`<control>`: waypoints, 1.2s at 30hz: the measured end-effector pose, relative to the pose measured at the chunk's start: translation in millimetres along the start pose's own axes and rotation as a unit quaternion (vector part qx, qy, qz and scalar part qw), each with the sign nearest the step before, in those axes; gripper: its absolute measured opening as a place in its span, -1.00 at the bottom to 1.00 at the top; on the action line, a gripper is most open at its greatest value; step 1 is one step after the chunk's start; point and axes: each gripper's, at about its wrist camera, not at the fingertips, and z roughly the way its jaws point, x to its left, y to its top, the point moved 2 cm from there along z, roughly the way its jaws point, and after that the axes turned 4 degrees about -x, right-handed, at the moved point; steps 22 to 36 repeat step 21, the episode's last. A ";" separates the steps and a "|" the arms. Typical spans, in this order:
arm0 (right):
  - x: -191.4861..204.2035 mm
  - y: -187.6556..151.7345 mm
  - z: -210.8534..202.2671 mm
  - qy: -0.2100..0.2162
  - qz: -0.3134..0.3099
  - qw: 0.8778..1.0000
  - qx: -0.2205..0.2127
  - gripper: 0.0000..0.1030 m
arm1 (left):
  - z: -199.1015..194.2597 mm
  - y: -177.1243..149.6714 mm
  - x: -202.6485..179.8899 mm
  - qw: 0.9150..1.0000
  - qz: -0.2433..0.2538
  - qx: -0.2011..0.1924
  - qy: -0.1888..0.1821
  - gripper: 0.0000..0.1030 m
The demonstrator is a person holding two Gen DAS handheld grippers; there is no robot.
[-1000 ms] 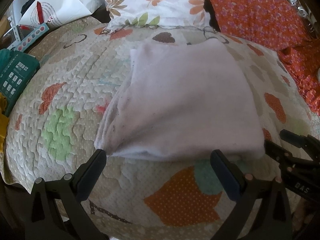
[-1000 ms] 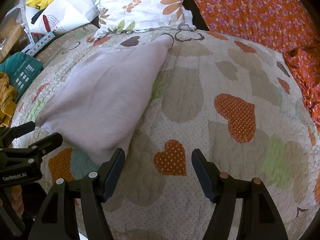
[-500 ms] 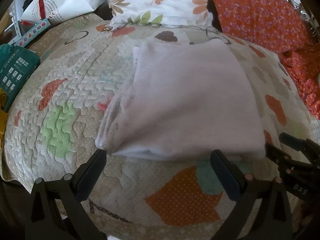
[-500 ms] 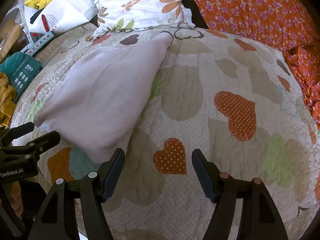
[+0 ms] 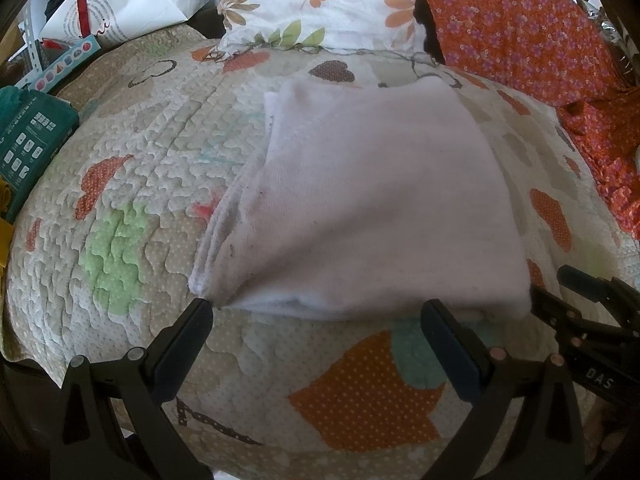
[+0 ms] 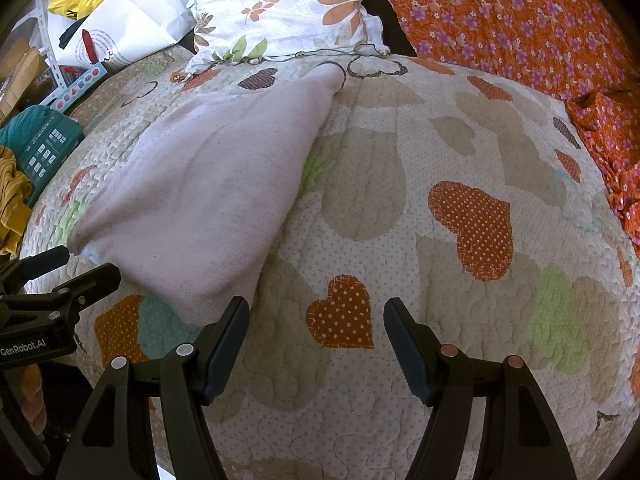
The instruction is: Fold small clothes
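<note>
A pale pink knitted garment (image 5: 372, 200), folded into a flat rectangle, lay on the quilted bedspread (image 5: 140, 168) with its orange, green and beige heart patches. Its layered edges showed along the left side and the near edge.

The left gripper (image 5: 318, 318) hung just short of that near edge, its black fingers spread wide with nothing between them; the left fingertip (image 5: 198, 314) sat right at the garment's near left corner, and whether it touched the cloth I could not tell. The right gripper (image 6: 316, 314) was likewise wide apart and empty, poised over an orange dotted heart on the bare quilt, its left finger (image 6: 232, 316) just beside the garment's near right corner.

Beyond the garment a white pillow printed with orange flowers and green leaves (image 5: 316, 4) leaned against an orange cloth sprinkled with small purple blossoms (image 5: 520, 28). Off to the left lay a white paper bag (image 5: 120, 4), a teal box with white icons (image 5: 28, 136) and a crumpled mustard-yellow striped cloth (image 6: 12, 196).
</note>
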 end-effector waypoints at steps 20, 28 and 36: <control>3.9 1.2 -5.5 -0.005 -0.009 1.000 -0.013 0.45 | -1.3 -3.9 -2.9 0.999 -0.008 -0.003 -0.038 1.00; 5.1 1.5 -7.5 -0.006 -0.010 1.000 -0.016 0.45 | -3.1 -3.6 -3.7 0.999 -0.008 -0.007 -0.038 1.00; 5.1 1.5 -7.5 -0.006 -0.010 1.000 -0.016 0.45 | -3.1 -3.6 -3.7 0.999 -0.008 -0.007 -0.038 1.00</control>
